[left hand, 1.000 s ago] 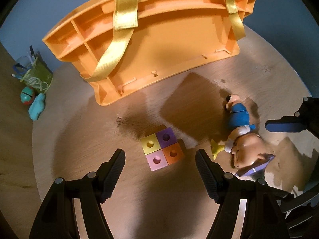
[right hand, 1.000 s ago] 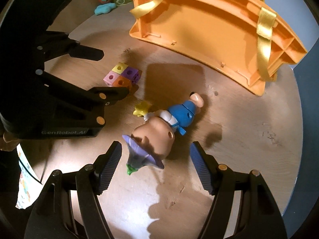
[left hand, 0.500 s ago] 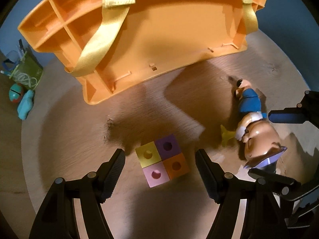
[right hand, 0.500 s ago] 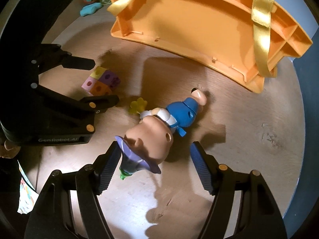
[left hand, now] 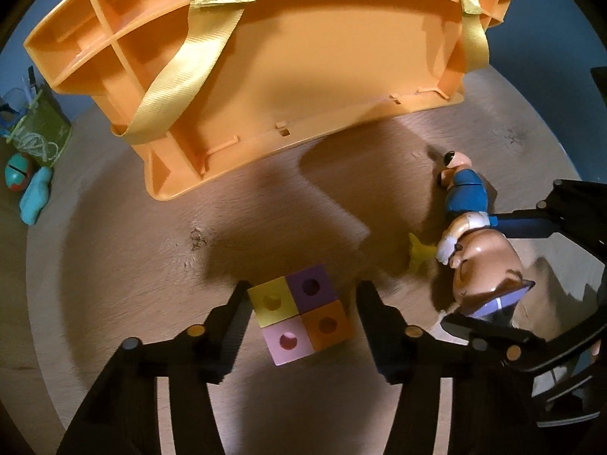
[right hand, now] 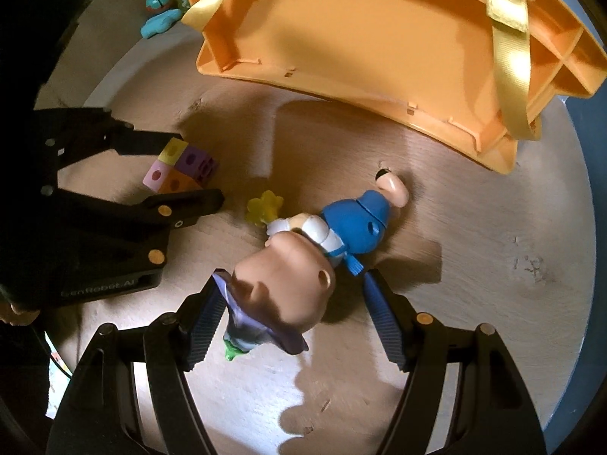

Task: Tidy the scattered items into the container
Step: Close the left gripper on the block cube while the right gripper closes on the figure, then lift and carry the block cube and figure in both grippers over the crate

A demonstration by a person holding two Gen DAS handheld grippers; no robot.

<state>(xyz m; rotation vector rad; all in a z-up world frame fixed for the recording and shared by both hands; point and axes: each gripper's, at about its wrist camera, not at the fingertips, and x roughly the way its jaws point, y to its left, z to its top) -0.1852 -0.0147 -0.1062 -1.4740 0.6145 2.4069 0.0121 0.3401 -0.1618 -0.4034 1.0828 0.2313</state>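
Closing left gripper [left hand: 303,307] around four-colour cube block [left hand: 301,316], pads not yet pressing; straddling doll's head [right hand: 284,284] with open right gripper [right hand: 292,311].

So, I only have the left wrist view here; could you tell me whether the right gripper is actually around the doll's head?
Observer: Yes, the doll's head lies between the open fingers of the right gripper, with a gap showing on the ear side.
Operator: Thank you. Is anything tucked under the hat?
Observer: A small green piece pokes out below the purple hat, next to one finger.
Operator: And what is the yellow blur by its hand?
Observer: A yellow flower, lying on the table right at the doll's hand.
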